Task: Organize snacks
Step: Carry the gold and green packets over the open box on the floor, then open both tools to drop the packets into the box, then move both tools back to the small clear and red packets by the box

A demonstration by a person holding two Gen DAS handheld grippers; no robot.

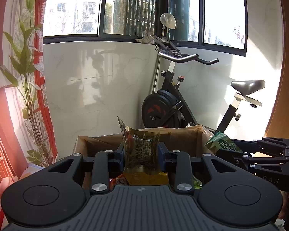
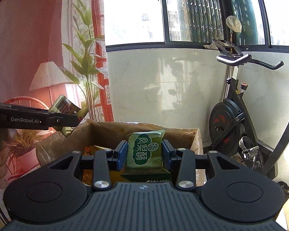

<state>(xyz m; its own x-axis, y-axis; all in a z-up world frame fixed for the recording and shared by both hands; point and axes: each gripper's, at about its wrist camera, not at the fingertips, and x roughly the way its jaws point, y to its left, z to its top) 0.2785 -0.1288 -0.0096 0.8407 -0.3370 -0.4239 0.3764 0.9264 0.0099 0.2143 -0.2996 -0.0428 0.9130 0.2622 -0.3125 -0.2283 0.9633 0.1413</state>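
Note:
My left gripper (image 1: 141, 154) is shut on a gold and clear snack packet (image 1: 140, 146), held upright over an open cardboard box (image 1: 181, 136) with other snacks inside (image 1: 144, 179). My right gripper (image 2: 144, 154) is shut on a green snack packet (image 2: 146, 154) above the same box (image 2: 109, 130). The right gripper and its green packet (image 1: 221, 142) show at the right of the left wrist view. The left gripper and its gold packet (image 2: 64, 105) show at the left of the right wrist view.
An exercise bike (image 1: 175, 100) stands behind the box by the white tiled wall, also in the right wrist view (image 2: 233, 119). A tall plant (image 2: 86, 61) and a lamp (image 2: 46, 77) stand at the left. Windows run above.

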